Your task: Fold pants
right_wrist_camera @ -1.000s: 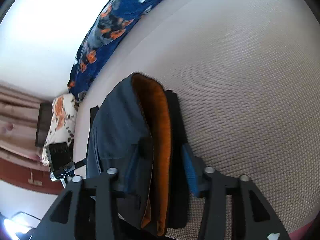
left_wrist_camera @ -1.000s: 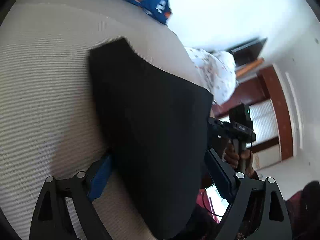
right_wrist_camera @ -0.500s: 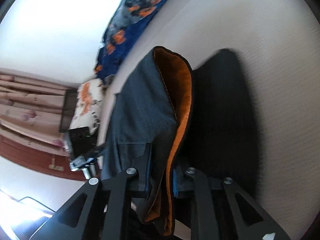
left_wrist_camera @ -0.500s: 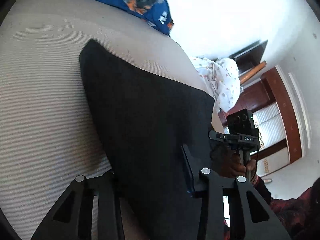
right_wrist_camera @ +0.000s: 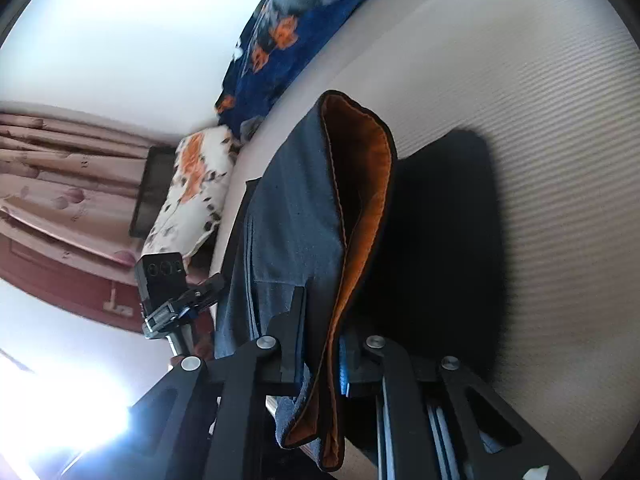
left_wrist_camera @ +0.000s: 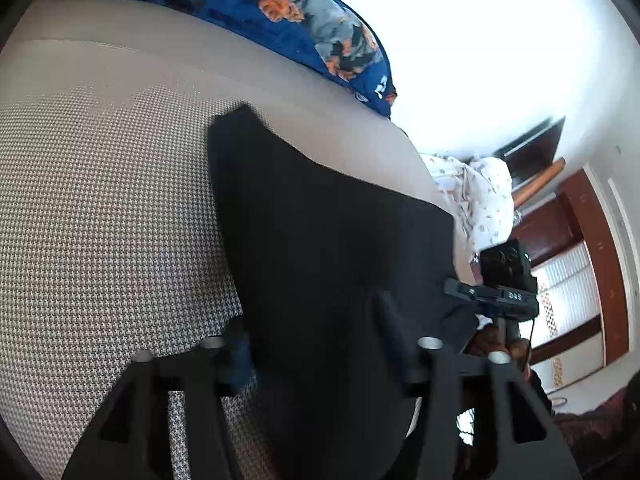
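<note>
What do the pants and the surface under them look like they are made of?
Pants: seemingly soft woven cloth, matte grey-blue outside with a fuzzy orange lining, perhaps fleece; they drape limply. Bed surface: probably woven textile, matte beige, with a fine houndstooth-like weave.

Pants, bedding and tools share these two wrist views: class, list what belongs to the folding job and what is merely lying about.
Part of the job:
- pants, dark with orange lining
- right tongs, closing on the pants
- left tongs, opening, pants between them
- bed cover, the folding surface

Lying about:
- blue patterned blanket
- white floral pillow
</note>
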`<state>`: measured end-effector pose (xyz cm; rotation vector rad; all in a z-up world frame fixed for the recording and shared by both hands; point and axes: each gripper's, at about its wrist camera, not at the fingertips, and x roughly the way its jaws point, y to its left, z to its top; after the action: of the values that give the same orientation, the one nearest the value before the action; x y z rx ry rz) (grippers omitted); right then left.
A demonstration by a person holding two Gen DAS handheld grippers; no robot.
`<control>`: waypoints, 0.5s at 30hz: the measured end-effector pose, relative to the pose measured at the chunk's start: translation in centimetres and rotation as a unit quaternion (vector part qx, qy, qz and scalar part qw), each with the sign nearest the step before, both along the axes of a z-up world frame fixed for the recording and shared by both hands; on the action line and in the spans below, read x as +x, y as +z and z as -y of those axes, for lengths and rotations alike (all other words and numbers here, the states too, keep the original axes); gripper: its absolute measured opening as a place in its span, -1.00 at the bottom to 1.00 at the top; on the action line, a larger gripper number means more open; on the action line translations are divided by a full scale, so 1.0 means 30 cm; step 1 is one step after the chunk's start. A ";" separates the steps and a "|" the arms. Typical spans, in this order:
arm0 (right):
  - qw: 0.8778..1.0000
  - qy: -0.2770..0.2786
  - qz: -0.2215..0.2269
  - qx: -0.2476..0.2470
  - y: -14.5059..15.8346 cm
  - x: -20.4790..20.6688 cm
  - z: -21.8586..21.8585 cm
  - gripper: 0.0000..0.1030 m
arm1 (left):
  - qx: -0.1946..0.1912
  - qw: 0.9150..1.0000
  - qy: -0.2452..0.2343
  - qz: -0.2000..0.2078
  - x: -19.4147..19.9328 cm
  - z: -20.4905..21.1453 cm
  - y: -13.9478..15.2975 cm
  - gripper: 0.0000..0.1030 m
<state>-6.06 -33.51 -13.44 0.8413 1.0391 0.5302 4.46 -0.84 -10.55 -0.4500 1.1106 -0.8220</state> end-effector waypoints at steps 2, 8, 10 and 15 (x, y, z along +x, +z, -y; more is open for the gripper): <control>1.000 -0.013 0.003 -0.006 0.028 -0.023 0.051 -0.76 | -0.014 1.000 0.011 -0.004 0.006 -0.003 0.004 0.32; 1.000 -0.023 -0.014 -0.008 -0.023 -0.029 0.123 -0.69 | 0.000 1.000 0.021 0.006 0.017 0.006 -0.006 0.43; 0.999 -0.029 -0.023 -0.004 -0.040 -0.031 0.140 -0.55 | 0.011 1.000 0.024 0.009 0.015 0.015 -0.009 0.43; 0.996 -0.081 -0.018 -0.029 0.031 -0.114 0.257 -0.52 | 0.031 0.998 0.026 0.048 -0.016 0.012 0.049 0.43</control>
<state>-9.49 -41.23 -12.53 0.8774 1.0039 0.3465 3.99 -1.19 -9.07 -0.3822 1.0280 -0.7538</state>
